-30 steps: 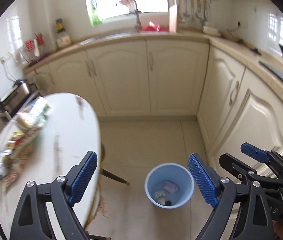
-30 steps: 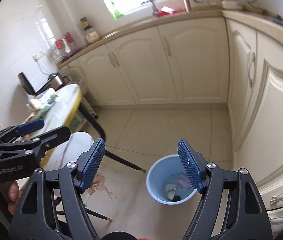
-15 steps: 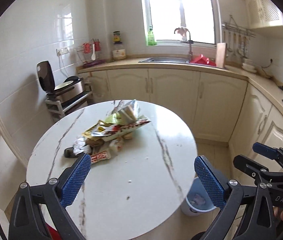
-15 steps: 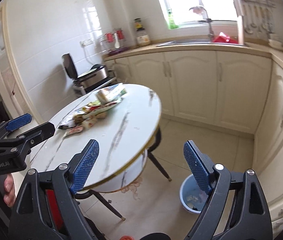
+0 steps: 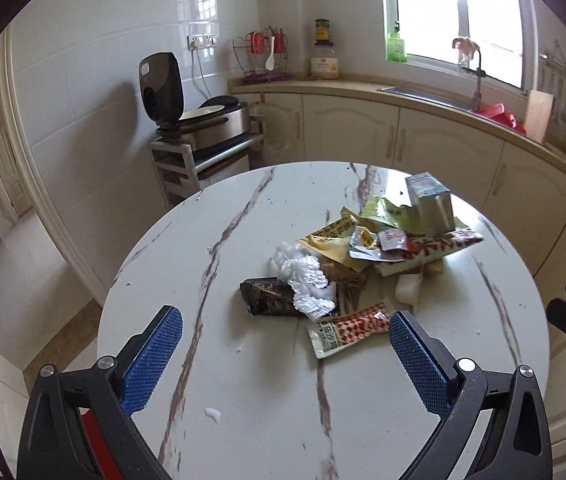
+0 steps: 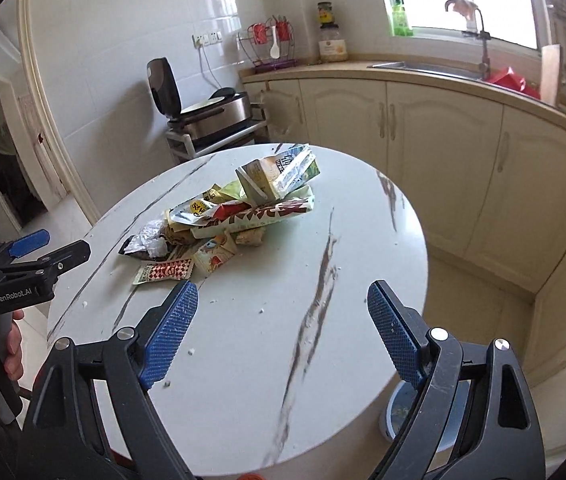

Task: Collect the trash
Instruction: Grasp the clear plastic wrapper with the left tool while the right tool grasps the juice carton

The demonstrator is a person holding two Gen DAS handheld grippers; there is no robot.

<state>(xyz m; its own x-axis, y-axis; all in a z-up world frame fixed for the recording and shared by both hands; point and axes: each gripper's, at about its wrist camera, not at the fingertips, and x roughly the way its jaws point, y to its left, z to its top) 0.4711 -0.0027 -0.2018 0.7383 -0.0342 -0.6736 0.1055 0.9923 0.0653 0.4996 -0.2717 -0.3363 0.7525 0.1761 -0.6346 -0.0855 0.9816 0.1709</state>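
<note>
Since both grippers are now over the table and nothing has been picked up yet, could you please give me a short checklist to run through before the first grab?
1. Left gripper open and empty: ok, jaws wide apart.
2. Right gripper open and empty: ok.
3. Trash pile on the round table in view: ok, clustered toward the far side.
4. An easy first piece: ok, the red-and-white sachet lies flat at the near edge of the pile, just ahead of the left jaws.
5. Blue bin located: ok, partly visible on the floor beside the table, behind the right gripper.
6. Room left in the bin: cannot tell.
</note>
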